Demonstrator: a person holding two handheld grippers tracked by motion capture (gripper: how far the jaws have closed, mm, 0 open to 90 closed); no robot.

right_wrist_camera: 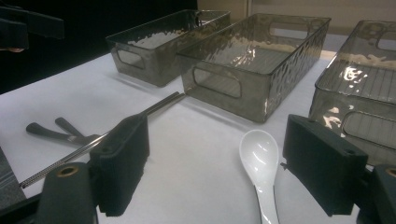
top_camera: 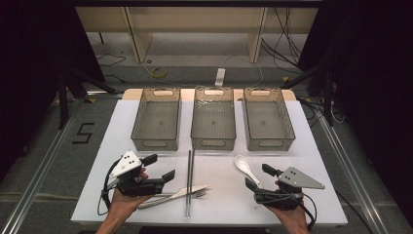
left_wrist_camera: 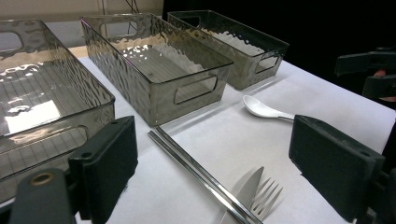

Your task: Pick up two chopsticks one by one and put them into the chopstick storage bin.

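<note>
Black two-jaw left gripper point(top_camera: 159, 167) held low, jaws apart, nothing gripped; silver metal fork point(top_camera: 195, 193) just beside. Right gripper point(top_camera: 258, 176) likewise released, w/ white ceramic spoon point(top_camera: 244, 165) lying between jaws.

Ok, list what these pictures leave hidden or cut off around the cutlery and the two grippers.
- Knife and fork: in the high view their handles run under the left gripper.
- Chopsticks: cut by the bottom edge in the left gripper view.
- White spoon: handle end leaves the bottom edge in the right gripper view; in the high view the right gripper covers it.
- Left bin: cropped by the frame's left edge in the left gripper view.
</note>
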